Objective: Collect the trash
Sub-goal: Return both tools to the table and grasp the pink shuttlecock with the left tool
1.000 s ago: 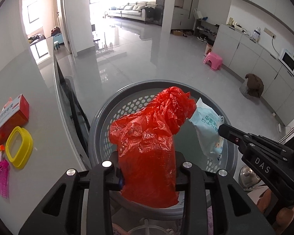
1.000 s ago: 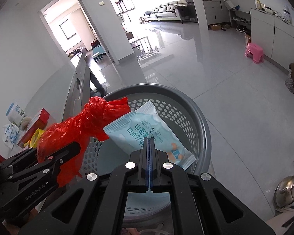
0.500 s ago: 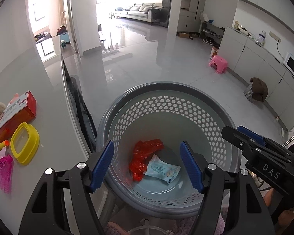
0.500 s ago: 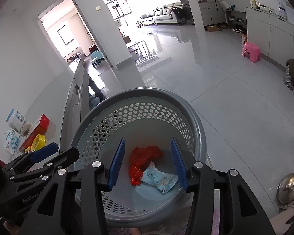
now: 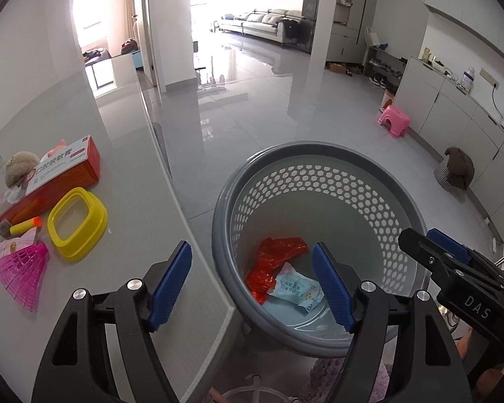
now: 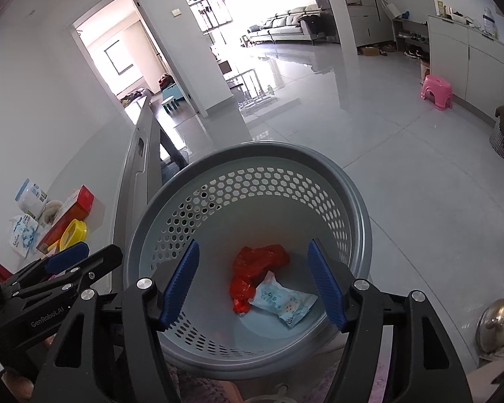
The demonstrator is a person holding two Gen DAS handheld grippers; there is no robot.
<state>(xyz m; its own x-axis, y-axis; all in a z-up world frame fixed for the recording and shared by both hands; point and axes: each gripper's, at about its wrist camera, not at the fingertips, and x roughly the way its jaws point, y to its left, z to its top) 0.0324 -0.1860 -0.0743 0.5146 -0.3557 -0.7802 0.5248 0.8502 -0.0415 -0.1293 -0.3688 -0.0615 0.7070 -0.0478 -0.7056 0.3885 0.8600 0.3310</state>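
Your left gripper (image 5: 252, 283) and right gripper (image 6: 253, 283) are opening empty over the basket (image 6: 352, 181), where the packet (image 6: 283, 297) is lying slanted beside the bag (image 6: 252, 272); only the left view is showing the fan (image 5: 23, 270).

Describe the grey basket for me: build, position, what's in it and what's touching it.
The grey basket is round, plastic-looking, with a thick solid rim and pale walls pierced by hexagonal holes; its floor is solid. It stands upright beside the table edge. On its floor lie a crumpled red plastic bag and a pale blue wipes packet, touching each other. Neither claw touches it.
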